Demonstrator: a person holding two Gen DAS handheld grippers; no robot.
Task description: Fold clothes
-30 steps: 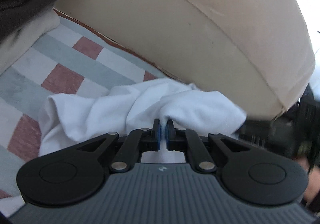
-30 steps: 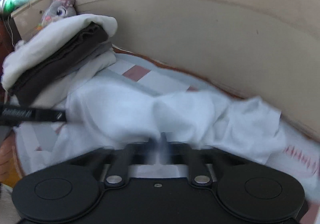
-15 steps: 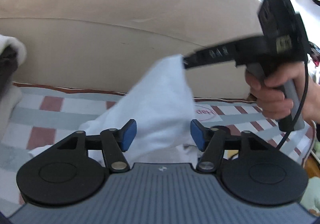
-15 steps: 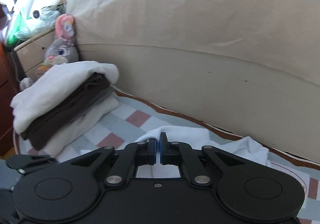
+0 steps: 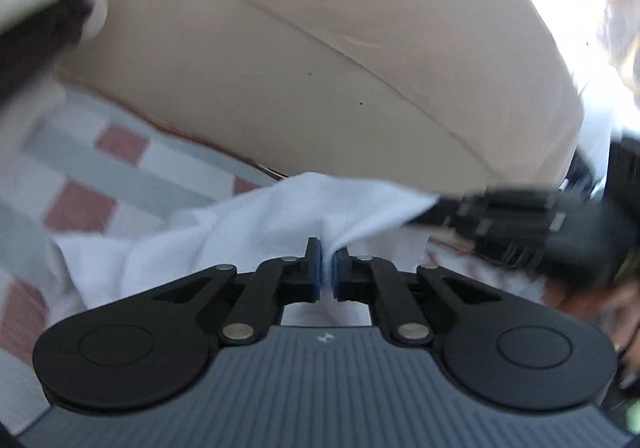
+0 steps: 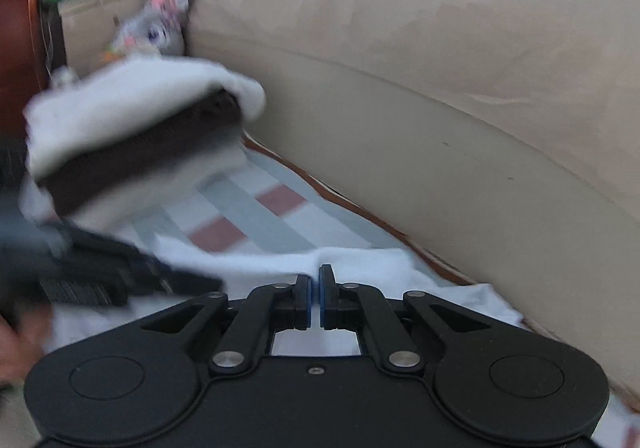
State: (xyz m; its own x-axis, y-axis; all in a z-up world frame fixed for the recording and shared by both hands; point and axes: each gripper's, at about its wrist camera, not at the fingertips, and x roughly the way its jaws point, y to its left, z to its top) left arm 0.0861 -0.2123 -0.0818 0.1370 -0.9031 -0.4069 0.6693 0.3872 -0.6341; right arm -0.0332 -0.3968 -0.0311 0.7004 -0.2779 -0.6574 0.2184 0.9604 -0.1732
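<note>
White garment (image 5: 256, 216) crumpled on checked sheet (image 5: 100, 176), just in front of beige cushion (image 5: 320, 68). Fold of it pinched betw. blue pads (image 5: 317, 268) of left gripper (image 5: 327, 268), jaws nearly together w/ cloth in the gap. Another corner of garment pulled out to the right, meeting tip of right gripper (image 5: 520, 220), blurred, hand (image 5: 600, 308) behind it. In right wrist view: right gripper (image 6: 315, 296) narrow, pads (image 6: 307, 300) almost touching, over white garment (image 6: 360, 260); cloth betw. them or not, can't tell. Left gripper (image 6: 120, 272) blurred at left, lying against garment edge. Stack of folded clothes (image 6: 136, 136), white over dark over white, on sheet (image 6: 256, 216) at far left, apart from garment. Plush toy (image 6: 160, 20) behind stack, beside cushion (image 6: 440, 88).
</note>
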